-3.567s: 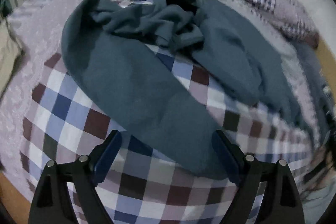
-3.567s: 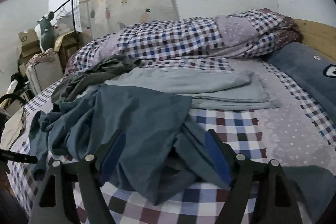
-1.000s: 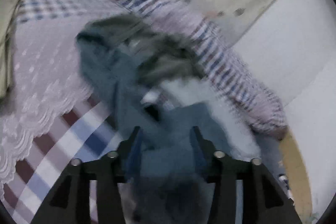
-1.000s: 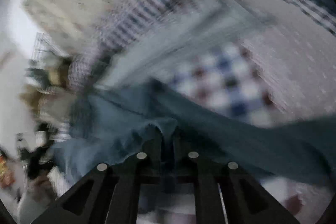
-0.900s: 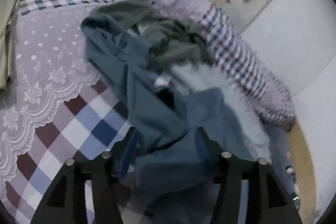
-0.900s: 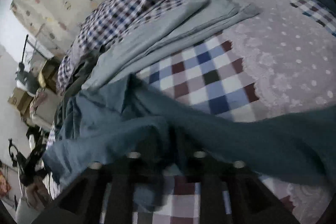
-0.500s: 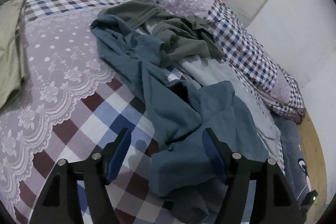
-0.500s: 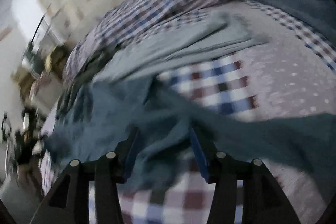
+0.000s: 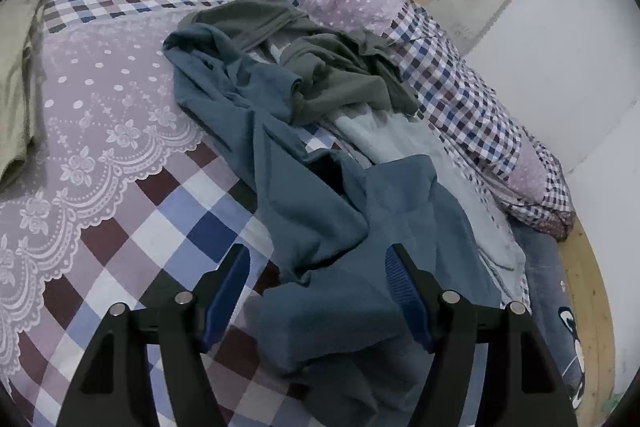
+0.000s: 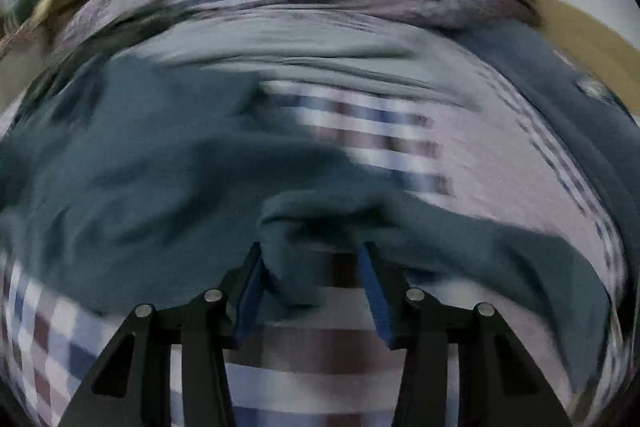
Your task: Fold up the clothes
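At the far left of the left wrist view, an olive-tan cloth is seen draped at the edge of the bed, whose cover shows a lilac lace-printed band and large maroon, blue and white checks. Toward the middle, a crumpled blue garment is spread across the checked cover, running from a bunched end far up the bed down to the near edge of the frame. A dark grey garment is heaped at its far end, partly overlapping it, and a pale grey-blue cloth lies just beside it to the right. A small-checked quilt is rolled along the wall side. The left gripper is held above the near part of the blue garment with its blue-padded fingers spread wide; nothing is held between them.

The right wrist view is heavily motion-blurred. The same blue garment is seen filling the left and centre of it, over the checked bed cover. The right gripper is set low over a rumpled fold of that garment, with its fingers apart and the fold lying between them; whether the cloth is touched cannot be told.
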A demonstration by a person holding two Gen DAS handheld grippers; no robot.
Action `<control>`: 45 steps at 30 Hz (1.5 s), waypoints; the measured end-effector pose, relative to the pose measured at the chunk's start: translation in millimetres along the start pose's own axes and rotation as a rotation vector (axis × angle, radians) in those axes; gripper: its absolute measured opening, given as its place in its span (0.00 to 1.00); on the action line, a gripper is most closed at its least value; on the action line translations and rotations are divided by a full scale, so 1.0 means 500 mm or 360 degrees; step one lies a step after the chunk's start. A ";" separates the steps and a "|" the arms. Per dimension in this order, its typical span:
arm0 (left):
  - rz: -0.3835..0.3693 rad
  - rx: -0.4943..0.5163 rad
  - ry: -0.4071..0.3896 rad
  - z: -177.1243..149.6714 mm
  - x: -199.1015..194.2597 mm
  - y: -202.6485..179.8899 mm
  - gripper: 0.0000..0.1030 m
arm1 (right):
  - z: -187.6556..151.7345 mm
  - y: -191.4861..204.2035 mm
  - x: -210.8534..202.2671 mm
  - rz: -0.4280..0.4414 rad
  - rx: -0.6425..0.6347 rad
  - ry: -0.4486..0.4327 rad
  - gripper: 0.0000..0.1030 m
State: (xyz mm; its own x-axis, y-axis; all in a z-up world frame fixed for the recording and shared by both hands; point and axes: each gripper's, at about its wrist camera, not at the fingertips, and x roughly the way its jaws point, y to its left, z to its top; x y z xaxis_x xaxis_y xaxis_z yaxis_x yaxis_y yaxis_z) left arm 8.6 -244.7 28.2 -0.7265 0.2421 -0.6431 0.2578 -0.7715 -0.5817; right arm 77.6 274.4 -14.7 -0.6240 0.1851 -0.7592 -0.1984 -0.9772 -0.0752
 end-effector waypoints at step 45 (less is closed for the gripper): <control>0.0188 0.0698 0.0177 -0.185 -0.015 -0.086 0.32 | 0.003 -0.044 0.065 0.0462 0.0374 0.0078 0.52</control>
State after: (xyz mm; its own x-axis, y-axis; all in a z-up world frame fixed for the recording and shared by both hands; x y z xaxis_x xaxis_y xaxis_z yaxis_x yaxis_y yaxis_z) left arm 61.9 -159.2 12.1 -0.6297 0.1809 -0.7554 0.0234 -0.9676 -0.2512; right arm 60.4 301.9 -36.9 -0.6441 -0.1070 -0.7574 -0.1902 -0.9367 0.2940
